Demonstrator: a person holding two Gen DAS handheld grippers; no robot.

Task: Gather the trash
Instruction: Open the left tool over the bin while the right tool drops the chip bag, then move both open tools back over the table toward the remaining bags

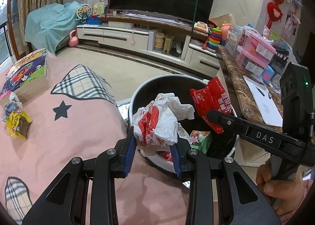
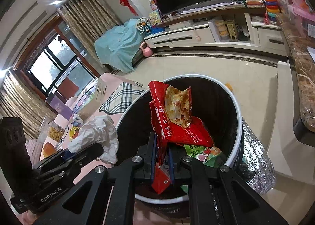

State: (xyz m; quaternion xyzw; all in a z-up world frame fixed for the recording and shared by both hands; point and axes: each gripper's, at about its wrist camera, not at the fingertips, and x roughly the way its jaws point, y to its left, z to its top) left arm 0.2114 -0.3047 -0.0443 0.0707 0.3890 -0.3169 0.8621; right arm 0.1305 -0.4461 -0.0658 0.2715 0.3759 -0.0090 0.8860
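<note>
Trash fills both grippers at the drop-off step. Nearest in the left wrist view, the left gripper [image 1: 155, 142] has its jaws part-way closed on a crumpled white-and-red plastic bag [image 1: 159, 120], which bulges up past the blue pads and hangs over the near rim of the trash bin [image 1: 137, 91]. The bag is a rounded wad with no clear long axis. In the right wrist view the right gripper [image 2: 162, 158] has its jaws pinched tight on a red snack wrapper [image 2: 177, 126]; the wrapper's long axis runs up and away from the jaws, its torn open end pointing toward the far side of the bin, with a short tail hanging below the pads. It sits over the bin's mouth. A green carton [image 2: 204, 152] already lies inside the black-lined bin.

As I judge it, the next move calls for opening both sets of jaws while each piece is over the opening; the bag sits close to the rim and may need carrying further in first.

Farther off on the pink bedspread [image 1: 78, 126], a yellow wrapper [image 1: 17, 124] lies uncollected beside a stack of picture books [image 1: 29, 73].
</note>
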